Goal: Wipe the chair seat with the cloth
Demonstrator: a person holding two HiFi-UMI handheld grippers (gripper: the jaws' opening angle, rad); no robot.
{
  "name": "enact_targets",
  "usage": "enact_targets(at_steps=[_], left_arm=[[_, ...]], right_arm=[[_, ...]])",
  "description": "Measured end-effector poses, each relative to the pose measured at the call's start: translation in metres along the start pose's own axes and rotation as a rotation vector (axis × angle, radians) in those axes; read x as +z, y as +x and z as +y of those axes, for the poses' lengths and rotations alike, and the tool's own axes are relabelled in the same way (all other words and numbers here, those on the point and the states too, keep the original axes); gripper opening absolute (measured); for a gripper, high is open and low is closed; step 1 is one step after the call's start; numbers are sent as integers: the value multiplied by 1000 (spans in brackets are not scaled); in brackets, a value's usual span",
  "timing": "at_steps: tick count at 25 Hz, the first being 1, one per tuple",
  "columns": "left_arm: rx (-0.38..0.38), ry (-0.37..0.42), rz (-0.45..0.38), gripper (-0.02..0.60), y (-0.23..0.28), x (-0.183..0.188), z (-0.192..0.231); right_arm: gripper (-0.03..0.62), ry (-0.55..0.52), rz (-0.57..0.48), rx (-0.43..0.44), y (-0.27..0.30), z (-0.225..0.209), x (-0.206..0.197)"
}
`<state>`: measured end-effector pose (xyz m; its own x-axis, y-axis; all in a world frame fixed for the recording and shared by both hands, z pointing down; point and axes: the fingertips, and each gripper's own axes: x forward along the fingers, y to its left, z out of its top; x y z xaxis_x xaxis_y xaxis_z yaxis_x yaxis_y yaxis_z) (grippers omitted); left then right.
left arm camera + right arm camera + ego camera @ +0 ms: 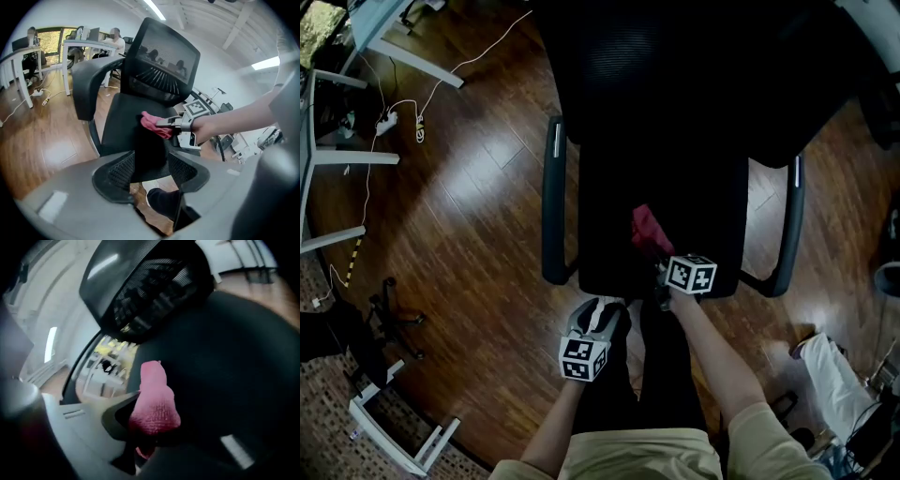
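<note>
Seat: the black seat [675,187] lies straight ahead of you, an armrest [551,202] on each side and the mesh back [675,56] beyond it.
Cloth: the pink cloth [650,231] is bunched up on the front part of the seat, a little right of its middle.
Right gripper: your right gripper [661,270] is clenched on the cloth's near end. Its own view shows the cloth pinched between the jaws and sticking out ahead over the seat.
Contact: the cloth seems to rest on the seat, but the right gripper view is blurred, so that isn't certain.
Left gripper: your left gripper [602,314] is just off the seat's front edge, nearer to you and left of the right one. Its jaws are spread with nothing gripped, and the seat edge, wood floor [469,206] and a shoe [161,201] show through the gap.
</note>
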<state>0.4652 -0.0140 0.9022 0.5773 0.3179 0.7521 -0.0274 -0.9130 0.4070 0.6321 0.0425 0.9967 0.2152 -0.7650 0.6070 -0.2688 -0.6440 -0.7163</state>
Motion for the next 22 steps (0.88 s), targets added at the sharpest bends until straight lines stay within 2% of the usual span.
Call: enact_targets(at_steps=[2,3,4,6,8,11,13,15,17,19,21,22], left_arm=[[22,-20,4,213,-8,-6,7],[32,-29,12,213,-14,-11,9],[41,-37,23,213,-19,-16,11],[54,-45,45,213,-27,-26,13],[58,-41,57,213,-31,-31,13],[55,-50,59,213,-33,-34,8],[48,-67,53,213,-30,-33,2],[35,-79,46,213,-23,-30,-7],[17,-75,34,213,-15,-20,-14],[10,-50,15,225,-10,-7,-17],[13,-33,-11,236,-10,5,-16],[15,-33,-26,236,-11,10,-14]], right_arm=[[57,-116,150,191,49,75,-35],[57,-169,217,247,68,102,-53],[57,-221,277,270,83,120,-72],[57,-308,354,236,99,128,-98],[57,-306,330,160,95,106,-101],[57,-195,202,-21,49,39,-77],[57,-91,89,-182,-8,-22,-52],[57,23,-14,-379,-82,-94,-37],[57,87,-79,-554,-146,-150,-31],[57,116,-99,-632,-177,-175,-29],[57,140,-97,-644,-176,-177,-31],[55,134,-81,-619,-165,-169,-32]])
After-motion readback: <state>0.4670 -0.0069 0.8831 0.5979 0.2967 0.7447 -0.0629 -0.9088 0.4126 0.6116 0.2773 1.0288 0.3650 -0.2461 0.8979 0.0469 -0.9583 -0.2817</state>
